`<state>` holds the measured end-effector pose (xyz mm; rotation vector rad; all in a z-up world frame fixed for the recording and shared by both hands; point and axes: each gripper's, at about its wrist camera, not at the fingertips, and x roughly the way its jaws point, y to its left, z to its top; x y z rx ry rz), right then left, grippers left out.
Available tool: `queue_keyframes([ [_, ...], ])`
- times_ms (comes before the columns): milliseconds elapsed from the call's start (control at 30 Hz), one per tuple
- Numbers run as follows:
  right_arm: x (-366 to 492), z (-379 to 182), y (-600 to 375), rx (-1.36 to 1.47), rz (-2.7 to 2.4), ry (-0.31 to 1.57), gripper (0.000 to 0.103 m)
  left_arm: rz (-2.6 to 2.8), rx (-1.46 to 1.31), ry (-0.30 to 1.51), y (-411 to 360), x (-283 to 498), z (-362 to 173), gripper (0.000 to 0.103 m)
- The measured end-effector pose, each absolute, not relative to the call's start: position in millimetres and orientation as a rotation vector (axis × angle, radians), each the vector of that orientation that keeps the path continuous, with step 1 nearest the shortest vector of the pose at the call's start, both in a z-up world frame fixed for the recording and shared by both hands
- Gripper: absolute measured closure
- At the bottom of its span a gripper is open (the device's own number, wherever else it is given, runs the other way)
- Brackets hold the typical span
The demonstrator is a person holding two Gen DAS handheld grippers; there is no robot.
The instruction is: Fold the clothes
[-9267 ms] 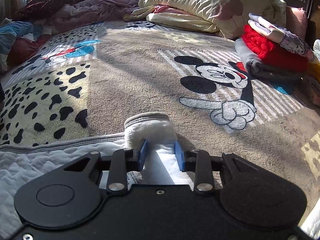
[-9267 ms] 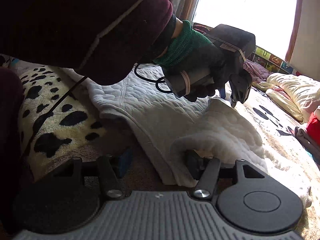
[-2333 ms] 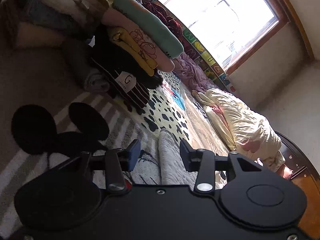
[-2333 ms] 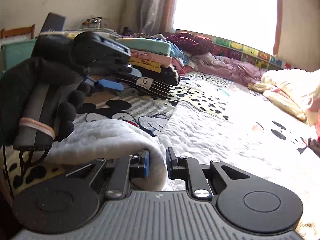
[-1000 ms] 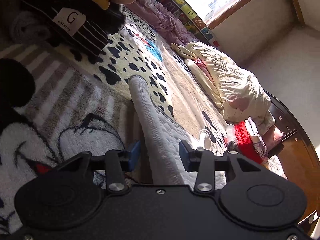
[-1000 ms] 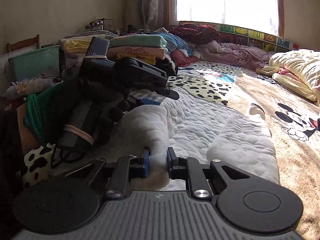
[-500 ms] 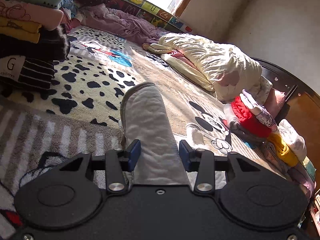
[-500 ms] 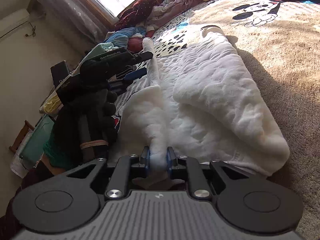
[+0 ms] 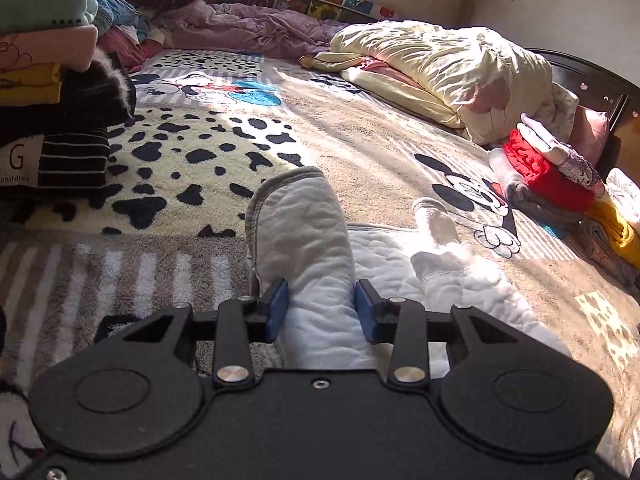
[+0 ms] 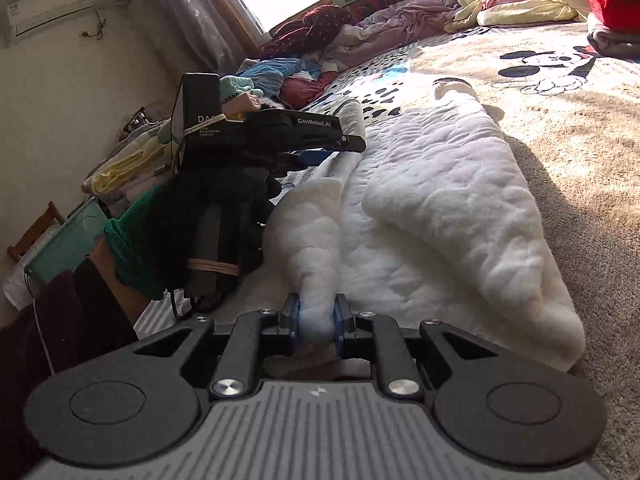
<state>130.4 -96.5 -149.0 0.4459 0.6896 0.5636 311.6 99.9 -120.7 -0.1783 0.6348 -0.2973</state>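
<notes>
A white quilted garment (image 10: 440, 200) lies on the Mickey Mouse blanket (image 9: 360, 140), one side folded over its middle. My right gripper (image 10: 315, 322) is shut on the garment's near left fold. My left gripper (image 9: 319, 312) straddles a sleeve (image 9: 304, 232) of the same garment with its blue pads (image 9: 276, 310) wide apart, open. The left gripper also shows in the right wrist view (image 10: 316, 152), held by a gloved hand (image 10: 216, 216) at the garment's left edge. A second sleeve cuff (image 9: 432, 216) lies to the right.
A stack of folded clothes (image 9: 44, 92) stands at the left. A cream duvet (image 9: 440, 64) and a small pile with a red knit (image 9: 540, 168) lie at the far right. Loose purple and dark red laundry (image 9: 240, 28) lies under the window.
Both views swung from the clothes stack towards the bed. The left gripper came level along the sleeve, jaws still apart. The right gripper stayed shut on the fold and lowered it.
</notes>
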Motion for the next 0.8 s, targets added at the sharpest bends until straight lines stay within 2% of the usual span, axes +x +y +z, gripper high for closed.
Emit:
queue_keyframes([
  [167,140,-157,-106,0.531,0.585,0.712,0.085,-0.271,-0.128,0.571,94,317,-105,0.069],
  [333,145,-161,-110,0.585,0.622,0.74,0.085,-0.26,-0.045,0.577,76,342,-104,0.077],
  [433,152,-165,-113,0.635,0.661,0.788,0.085,-0.237,0.217,0.698,48,361,-131,0.079],
  [500,155,-167,-116,0.677,0.667,0.808,0.085,-0.237,0.289,0.664,41,358,-141,0.079],
  [667,160,-166,-120,0.718,0.668,0.841,0.085,-0.221,0.269,0.692,43,362,-138,0.078],
  [800,149,-153,-118,0.646,0.638,0.793,0.084,-0.192,0.196,0.677,44,354,-117,0.078],
])
